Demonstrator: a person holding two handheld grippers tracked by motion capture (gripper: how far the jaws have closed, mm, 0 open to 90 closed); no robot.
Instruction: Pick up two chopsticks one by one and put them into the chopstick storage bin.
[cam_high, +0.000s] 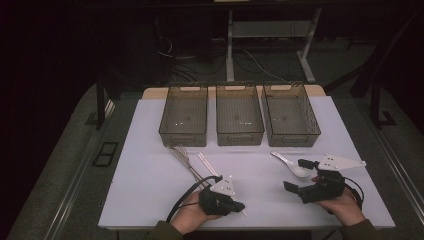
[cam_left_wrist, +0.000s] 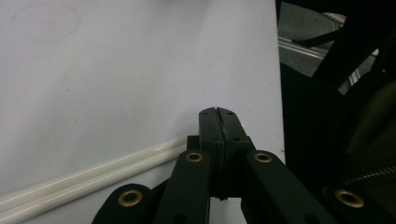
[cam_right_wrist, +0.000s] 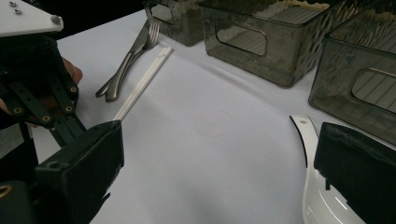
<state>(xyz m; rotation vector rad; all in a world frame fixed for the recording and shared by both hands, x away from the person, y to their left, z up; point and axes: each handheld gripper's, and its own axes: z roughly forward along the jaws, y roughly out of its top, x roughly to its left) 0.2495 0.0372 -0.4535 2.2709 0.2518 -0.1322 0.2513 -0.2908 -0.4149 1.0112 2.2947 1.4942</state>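
My left gripper (cam_high: 240, 206) rests low at the table's front edge, pointing right. Its jaws are shut tight with nothing between them (cam_left_wrist: 218, 116). A pair of white chopsticks (cam_high: 208, 165) lies just beside and partly under it (cam_left_wrist: 88, 181). A fork and knife (cam_high: 184, 156) lie together left of the chopsticks (cam_right_wrist: 126, 65). My right gripper (cam_high: 298, 175) is open wide at the front right (cam_right_wrist: 219, 186). A white soup spoon (cam_high: 291, 163) lies by its far jaw, with the bowl next to that jaw (cam_right_wrist: 315, 196).
Three dark see-through bins (cam_high: 239, 121) stand in a row at the back of the white mat (cam_high: 150, 190), all empty as far as I can see. A faint circle (cam_right_wrist: 214, 123) is drawn on the mat between the grippers. Dark floor and a desk frame lie beyond.
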